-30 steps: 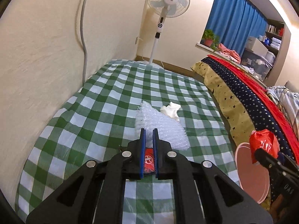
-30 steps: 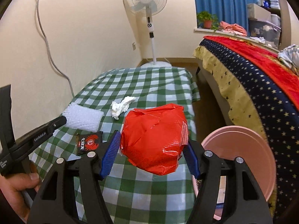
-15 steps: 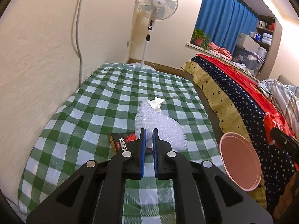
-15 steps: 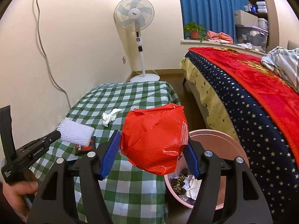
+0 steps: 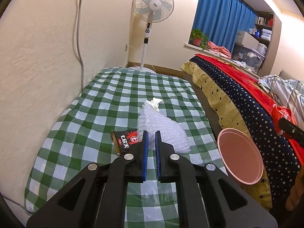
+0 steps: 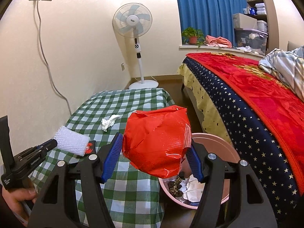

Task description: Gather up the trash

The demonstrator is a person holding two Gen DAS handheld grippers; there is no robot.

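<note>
Now both claws carry trash toward the bin (image 6: 218, 142). Right claw (image 6: 154, 146) grips a red bag (image 6: 157, 138), jaws wide against its sides, poised over the bin's near rim beside the tabletop (image 5: 95, 114). Left claw (image 5: 150, 140) is pinched nearly closed on an edge of bubble wrap (image 5: 161, 127), lifted above the cloth. A black wrapper (image 5: 125, 140) and a tissue (image 5: 154, 102) lie on the tabletop, uncollected. Next, judged: centre the bag over the bin and release, then bring the wrap across.
</note>
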